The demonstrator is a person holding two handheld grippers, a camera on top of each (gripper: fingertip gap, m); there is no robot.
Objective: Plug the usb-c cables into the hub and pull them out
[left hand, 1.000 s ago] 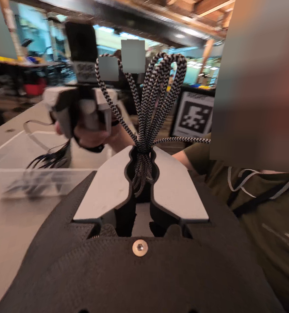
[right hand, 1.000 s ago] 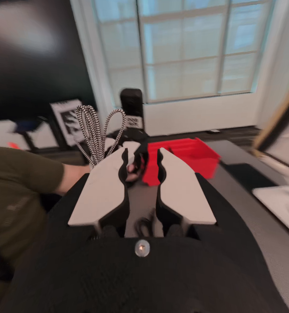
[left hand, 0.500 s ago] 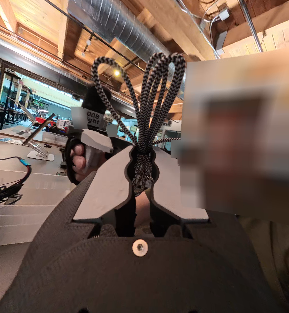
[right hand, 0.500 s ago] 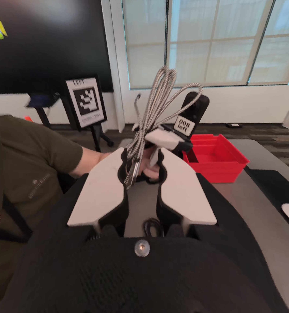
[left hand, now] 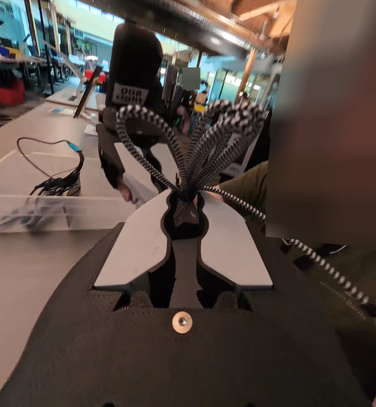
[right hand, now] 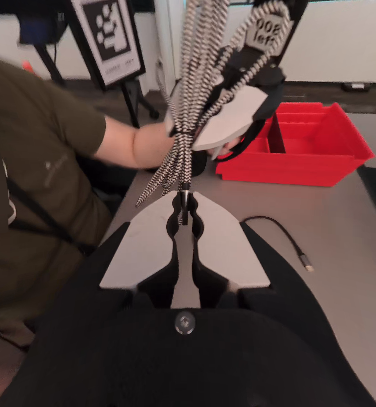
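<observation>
left claw (left hand: 183,199): clenched on bundle (left hand: 204,152) at its tie, loops fanning up | right claw (right hand: 184,199): pinching a plug (right hand: 184,206) at bundle's loose end, above tabletop (right hand: 270,209) | hub: not seen | advice: keep left steady, draw the plug straight out so one cable slips free without snagging | spare cable (right hand: 292,244) lies near red bin (right hand: 303,149)
</observation>
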